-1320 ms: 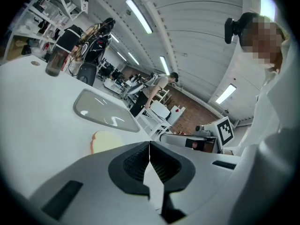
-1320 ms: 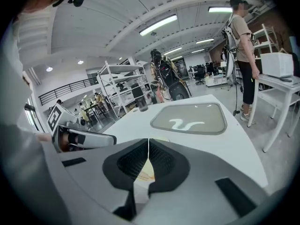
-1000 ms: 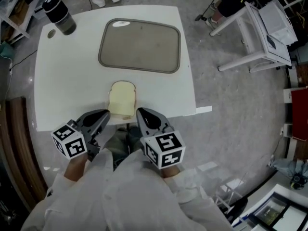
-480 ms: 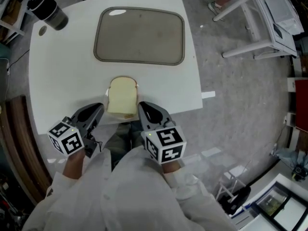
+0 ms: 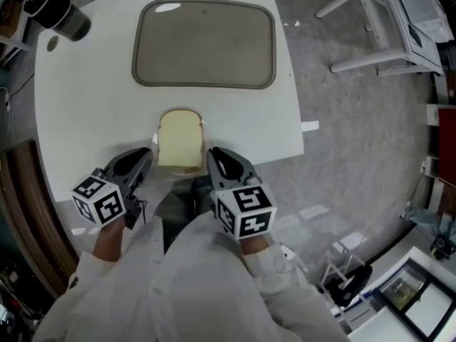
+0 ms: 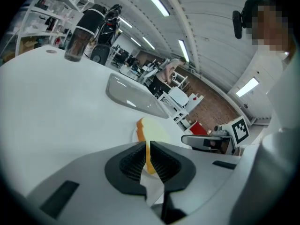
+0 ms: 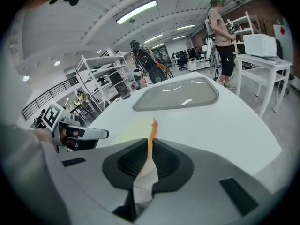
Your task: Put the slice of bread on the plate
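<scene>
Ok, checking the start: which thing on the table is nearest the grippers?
The bread, at the near edge between the left gripper and right gripper; the plate and flask sit farther back.

Three cameras on one white table: one overhead, two low at its near edge.
From the head we look steeply down on the table [image 5: 85, 98] from well above. Our left gripper [image 5: 146, 155] view and right gripper [image 5: 211, 153] view skim low and close along their own jaws, facing the far side. All three share the slice of bread [image 5: 178, 140] and the grey plate [image 5: 203, 45], and each gripper view catches the other gripper.
</scene>
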Motion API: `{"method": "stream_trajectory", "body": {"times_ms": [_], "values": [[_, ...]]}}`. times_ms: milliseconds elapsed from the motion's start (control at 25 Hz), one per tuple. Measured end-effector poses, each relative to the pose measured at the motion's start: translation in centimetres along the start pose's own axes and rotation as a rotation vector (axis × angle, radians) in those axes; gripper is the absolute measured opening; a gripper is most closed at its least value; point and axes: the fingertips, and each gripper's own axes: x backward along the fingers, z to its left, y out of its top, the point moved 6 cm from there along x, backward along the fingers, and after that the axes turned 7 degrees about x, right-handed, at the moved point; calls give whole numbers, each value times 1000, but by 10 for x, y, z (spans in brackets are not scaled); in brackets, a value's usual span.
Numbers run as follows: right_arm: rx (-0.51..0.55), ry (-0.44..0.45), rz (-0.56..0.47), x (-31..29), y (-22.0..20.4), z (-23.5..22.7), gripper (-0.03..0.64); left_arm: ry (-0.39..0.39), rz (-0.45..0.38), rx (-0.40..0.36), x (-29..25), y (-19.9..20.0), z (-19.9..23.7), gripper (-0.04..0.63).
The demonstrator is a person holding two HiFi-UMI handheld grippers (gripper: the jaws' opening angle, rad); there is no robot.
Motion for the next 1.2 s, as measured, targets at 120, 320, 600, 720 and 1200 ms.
{"method": "stream_trajectory", "body": {"times_ms": [120,320,600,720,1200], "values": [[-7,-20,6,-3,-2,-4,18,22,25,-25,-6,-2,1,14],[-15,-27,20,-7,-6,-8,45,36,47,-31,-11,-3,7,25],[-33,-42,70,-13,-16,-11,83,62,71,-23,-13,-6,13,83],[-38,-45,80,-15,-18,-13,86,64,88,-27,-16,-8,15,95],[-41,-32,131,-25,-25,-11,89,81,152,5,-22,-7,18,98]]}}
